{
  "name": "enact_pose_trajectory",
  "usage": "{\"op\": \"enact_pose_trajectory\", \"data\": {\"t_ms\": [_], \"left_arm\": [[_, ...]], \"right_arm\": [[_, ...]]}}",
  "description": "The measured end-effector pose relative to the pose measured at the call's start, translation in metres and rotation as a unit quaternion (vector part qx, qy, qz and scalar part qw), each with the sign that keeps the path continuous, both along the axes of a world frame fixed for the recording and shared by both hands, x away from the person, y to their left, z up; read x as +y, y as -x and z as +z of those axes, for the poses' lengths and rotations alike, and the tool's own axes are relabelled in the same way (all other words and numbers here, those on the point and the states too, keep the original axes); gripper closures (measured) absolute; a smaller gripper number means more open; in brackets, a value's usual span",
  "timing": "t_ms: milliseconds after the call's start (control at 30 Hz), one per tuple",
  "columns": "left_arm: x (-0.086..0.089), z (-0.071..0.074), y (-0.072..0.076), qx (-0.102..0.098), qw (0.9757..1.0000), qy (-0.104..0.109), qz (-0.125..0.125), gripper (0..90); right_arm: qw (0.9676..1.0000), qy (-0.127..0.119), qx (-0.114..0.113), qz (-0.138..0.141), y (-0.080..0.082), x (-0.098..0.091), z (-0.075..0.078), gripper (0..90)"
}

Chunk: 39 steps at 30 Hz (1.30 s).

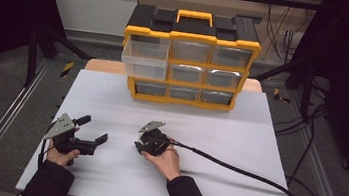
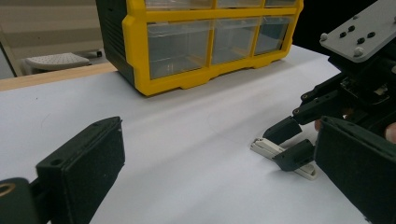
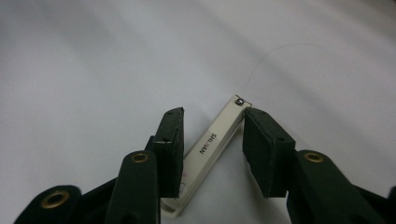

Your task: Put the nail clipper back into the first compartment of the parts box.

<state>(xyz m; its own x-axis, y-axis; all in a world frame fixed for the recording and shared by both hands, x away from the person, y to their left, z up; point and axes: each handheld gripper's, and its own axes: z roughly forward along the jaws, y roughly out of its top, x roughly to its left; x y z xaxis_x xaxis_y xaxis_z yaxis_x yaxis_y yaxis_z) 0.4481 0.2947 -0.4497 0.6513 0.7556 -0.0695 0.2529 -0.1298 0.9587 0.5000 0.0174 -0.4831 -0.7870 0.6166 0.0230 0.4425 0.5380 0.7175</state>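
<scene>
A small flat white plastic piece (image 3: 210, 142) with black lettering lies slantwise on the white table (image 1: 218, 133). My right gripper (image 3: 212, 116) points down over it with one jaw on either side. A narrow gap shows beside the left pad (image 3: 170, 154), and the right pad (image 3: 261, 154) sits at the piece's far end. In the high view the right gripper (image 1: 144, 147) is at the table's middle front and hides the piece. The left gripper view shows the right gripper (image 2: 289, 143) straddling the white piece (image 2: 266, 148). My left gripper (image 1: 93, 131) rests at the front left, wide open and holding nothing.
A yellow and black drawer cabinet (image 1: 190, 59) with clear drawers stands at the table's far edge; its top left drawer (image 1: 145, 56) is pulled out. A black cable (image 1: 234, 168) trails right from the right gripper. Metal frame rails run along both sides.
</scene>
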Motion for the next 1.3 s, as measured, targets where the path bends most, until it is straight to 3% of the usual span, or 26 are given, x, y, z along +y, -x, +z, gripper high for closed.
{"op": "enact_pose_trajectory", "data": {"t_ms": [500,1300], "left_arm": [[0.0000,0.0001,0.0001,0.000,1.0000,0.000,0.000,1.8],[-0.0001,-0.0001,0.0000,0.000,1.0000,-0.001,0.000,1.8]], "right_arm": [[0.9999,0.002,0.007,-0.013,-0.0033,-0.0021,0.0014,75.4],[0.9997,-0.004,0.017,-0.015,-0.0048,-0.0028,0.0027,77.1]]}}
